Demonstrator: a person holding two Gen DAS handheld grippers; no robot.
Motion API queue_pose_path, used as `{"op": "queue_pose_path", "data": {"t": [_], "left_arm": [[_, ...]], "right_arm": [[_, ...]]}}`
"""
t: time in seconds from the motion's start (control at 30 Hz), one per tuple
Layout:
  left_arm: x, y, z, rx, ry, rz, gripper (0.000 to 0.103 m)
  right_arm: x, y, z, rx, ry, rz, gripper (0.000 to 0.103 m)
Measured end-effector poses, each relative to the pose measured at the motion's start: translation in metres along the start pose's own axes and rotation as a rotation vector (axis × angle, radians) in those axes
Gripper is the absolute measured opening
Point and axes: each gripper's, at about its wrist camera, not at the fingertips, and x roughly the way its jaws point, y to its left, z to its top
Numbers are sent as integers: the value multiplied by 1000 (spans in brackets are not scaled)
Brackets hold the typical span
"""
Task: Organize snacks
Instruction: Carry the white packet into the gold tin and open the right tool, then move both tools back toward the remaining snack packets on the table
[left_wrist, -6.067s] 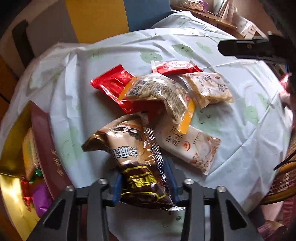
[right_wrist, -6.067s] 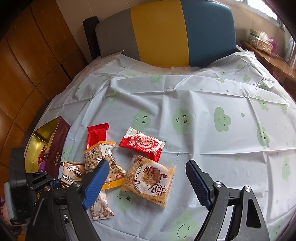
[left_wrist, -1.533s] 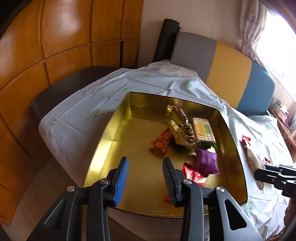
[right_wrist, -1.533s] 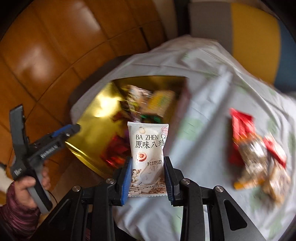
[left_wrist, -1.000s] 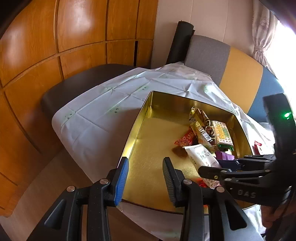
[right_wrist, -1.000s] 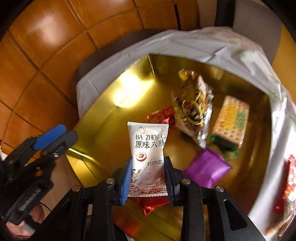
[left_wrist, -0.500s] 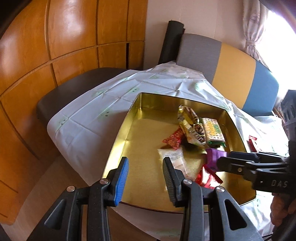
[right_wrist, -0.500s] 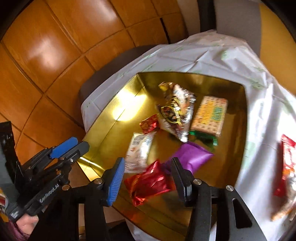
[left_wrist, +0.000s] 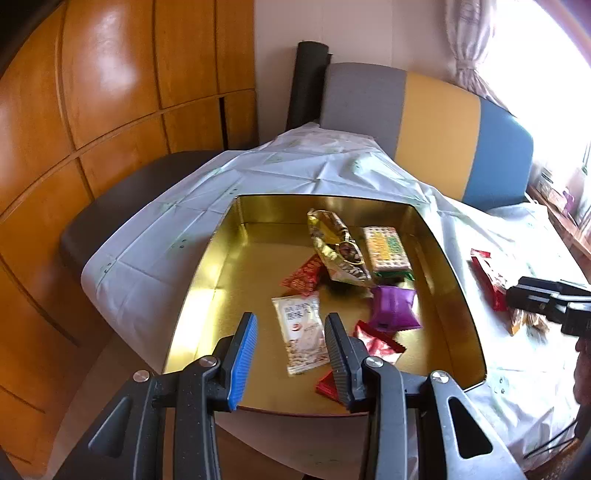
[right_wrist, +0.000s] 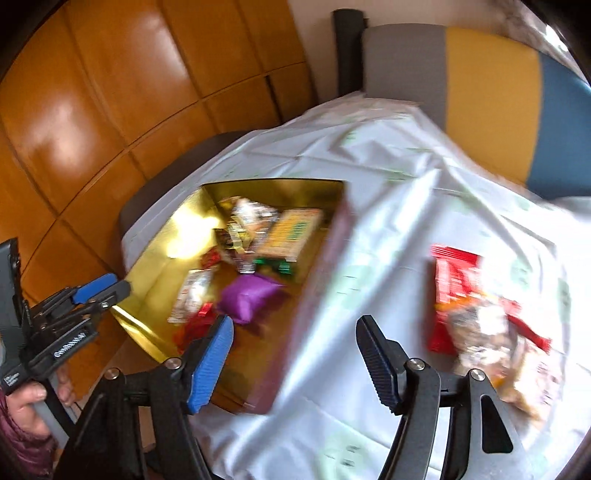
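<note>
Snacks: white nut packet lies in gold tin. Right tool wide open, empty, aimed toward red packets on worktop right. Left tool part-open, empty.

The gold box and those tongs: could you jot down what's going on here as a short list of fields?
container: gold box on a white tablecloth
inside the box: white nut packet, purple packet, gold bag, yellow-green biscuit pack, small red packets
outside the box: red packets and a clear nut bag, blurred
left tongs: open, empty, over the box's near edge
right tongs: open, empty, above the cloth beside the box
left to do: the snacks on the cloth
</note>
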Motion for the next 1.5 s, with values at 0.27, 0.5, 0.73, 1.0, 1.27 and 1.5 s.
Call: {"op": "queue_pose_path", "data": {"t": [0.27,0.5,0.73,1.0,1.27,1.5], "left_arm": [[-2,-21,-2,50,8,-27,38],[-4,-35,-4,85,16,-47,38],[-4,-47,-7,117,29,-66,38],[-3,-67,-11,166,49,-103,38],[2,-92,-16,227,78,-140,38],[3,-113,-20,275,93,-171,38]], "right_arm": [[-33,-71,-14,114,-28,-116,74],[-64,-125,-24,189,-44,-221,77],[-87,-181,-36,264,-46,-338,79],[-93,-253,-62,584,-20,-418,79],[-100,-266,-70,700,-24,-402,84],[-102,-266,-70,713,-40,-393,85]]}}
